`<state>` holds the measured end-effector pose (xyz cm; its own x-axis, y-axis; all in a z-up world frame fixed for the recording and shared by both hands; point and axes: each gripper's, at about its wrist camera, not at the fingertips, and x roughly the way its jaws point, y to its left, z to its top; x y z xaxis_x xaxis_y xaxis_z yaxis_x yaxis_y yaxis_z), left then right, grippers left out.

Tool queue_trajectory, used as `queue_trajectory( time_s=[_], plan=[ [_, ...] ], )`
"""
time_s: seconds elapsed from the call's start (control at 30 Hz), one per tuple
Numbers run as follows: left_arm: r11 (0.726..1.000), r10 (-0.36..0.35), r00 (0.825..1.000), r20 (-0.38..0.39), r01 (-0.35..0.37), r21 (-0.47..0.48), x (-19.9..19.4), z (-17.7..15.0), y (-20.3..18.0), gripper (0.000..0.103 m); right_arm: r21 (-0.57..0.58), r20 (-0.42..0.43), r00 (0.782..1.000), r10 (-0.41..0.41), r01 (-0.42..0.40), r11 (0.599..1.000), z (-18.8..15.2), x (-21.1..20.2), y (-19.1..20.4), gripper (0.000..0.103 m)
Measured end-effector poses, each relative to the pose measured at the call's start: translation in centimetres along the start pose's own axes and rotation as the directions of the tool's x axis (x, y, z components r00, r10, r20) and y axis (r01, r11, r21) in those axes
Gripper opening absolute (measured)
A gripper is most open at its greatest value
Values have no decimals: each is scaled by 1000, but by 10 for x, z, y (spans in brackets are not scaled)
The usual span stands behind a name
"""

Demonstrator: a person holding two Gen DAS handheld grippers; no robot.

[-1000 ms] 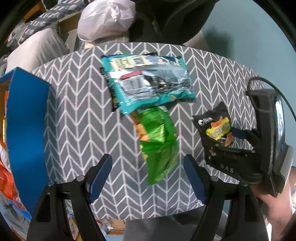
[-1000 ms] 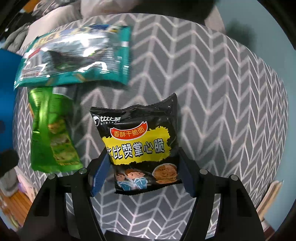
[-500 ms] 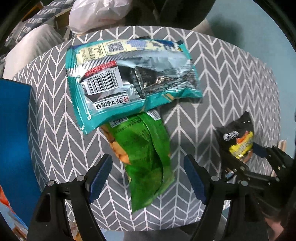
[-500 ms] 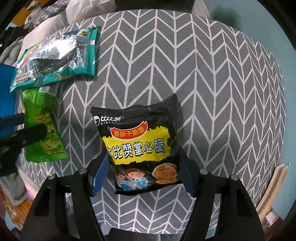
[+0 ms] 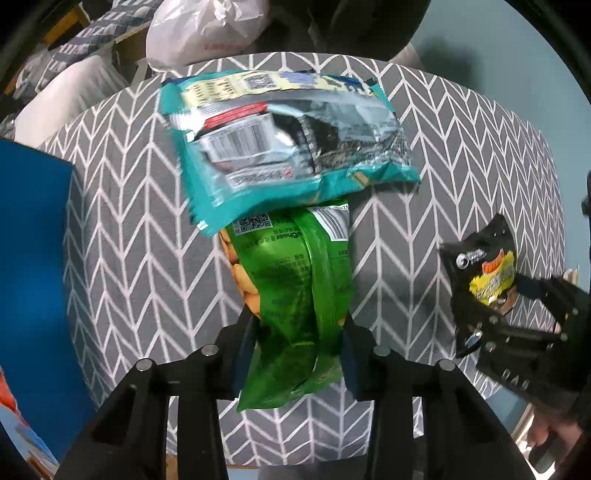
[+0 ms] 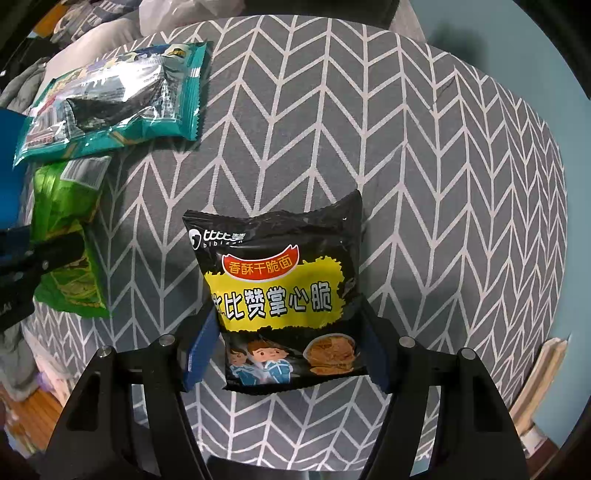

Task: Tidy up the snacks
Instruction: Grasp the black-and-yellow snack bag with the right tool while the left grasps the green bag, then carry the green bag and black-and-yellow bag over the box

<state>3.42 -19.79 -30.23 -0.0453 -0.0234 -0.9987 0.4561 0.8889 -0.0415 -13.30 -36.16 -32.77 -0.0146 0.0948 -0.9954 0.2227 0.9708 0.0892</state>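
A green snack bag (image 5: 295,295) lies on the grey chevron table (image 5: 129,240), its far end tucked under a teal and silver snack bag (image 5: 288,140). My left gripper (image 5: 297,347) is shut on the green bag's near end. My right gripper (image 6: 286,343) is shut on a black and yellow noodle snack bag (image 6: 284,288) and holds it over the table. In the left wrist view that black bag (image 5: 484,273) shows at the right. In the right wrist view the green bag (image 6: 66,236) and teal bag (image 6: 110,99) lie at the left.
A blue box (image 5: 33,277) stands at the table's left edge. A white plastic bag (image 5: 207,29) and grey bedding lie beyond the far edge. The teal floor (image 6: 554,55) shows to the right of the table.
My left gripper has moved forward over the green bag and closed on it. My right gripper keeps its hold on the black bag, almost still.
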Motion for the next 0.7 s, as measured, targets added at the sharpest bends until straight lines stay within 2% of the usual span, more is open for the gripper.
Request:
queue_trajectory(
  time_s=[0.17, 0.27, 0.7],
  plan=[
    [1000, 12, 1000, 4, -12, 16, -5, -16, 13, 38, -6, 10, 1000, 2, -2, 1000, 1, -14, 13, 69],
    [1000, 6, 1000, 8, -6, 21, -10, -29, 26, 34, -24, 20, 1000, 0, 1, 1000, -1, -28, 26, 69],
    [1000, -8, 999, 44, 8, 8, -43, -72, 63, 33, -103, 65, 998, -2, 9, 995, -1, -86, 82, 69]
  ],
)
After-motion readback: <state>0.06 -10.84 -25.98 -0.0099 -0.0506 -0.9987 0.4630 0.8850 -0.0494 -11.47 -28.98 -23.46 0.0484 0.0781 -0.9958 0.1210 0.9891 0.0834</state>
